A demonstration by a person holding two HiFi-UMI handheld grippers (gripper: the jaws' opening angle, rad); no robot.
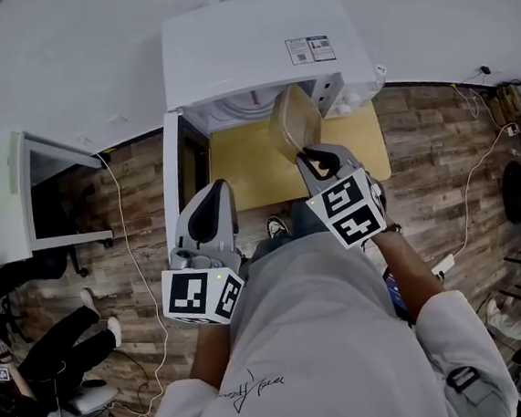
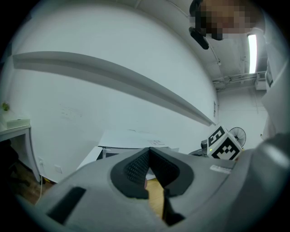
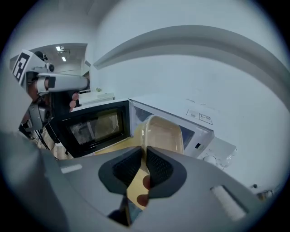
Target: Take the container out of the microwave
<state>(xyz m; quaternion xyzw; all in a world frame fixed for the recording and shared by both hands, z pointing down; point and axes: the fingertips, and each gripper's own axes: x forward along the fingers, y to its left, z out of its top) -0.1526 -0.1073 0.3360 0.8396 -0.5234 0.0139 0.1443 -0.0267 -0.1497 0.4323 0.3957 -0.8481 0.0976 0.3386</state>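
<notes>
The white microwave [image 1: 255, 52] stands on a yellow table [image 1: 248, 172], its door [image 1: 187, 178] swung open to the left. A clear, beige-tinted container [image 1: 293, 122] hangs tilted on edge in front of the microwave's opening, outside the cavity. My right gripper [image 1: 315, 156] is shut on its rim. In the right gripper view the container [image 3: 163, 133] rises from between the jaws of the right gripper [image 3: 144, 156], with the dark door [image 3: 95, 127] to its left. My left gripper [image 1: 210, 208] hovers beside the door, shut and empty; the left gripper view shows the left gripper [image 2: 148, 154] with its jaws meeting.
A white cabinet [image 1: 30, 193] stands open at the left. A white cable [image 1: 133, 261] trails over the wooden floor. A seated person's legs [image 1: 54, 347] show at lower left. More cables and a power strip [image 1: 442, 265] lie at the right.
</notes>
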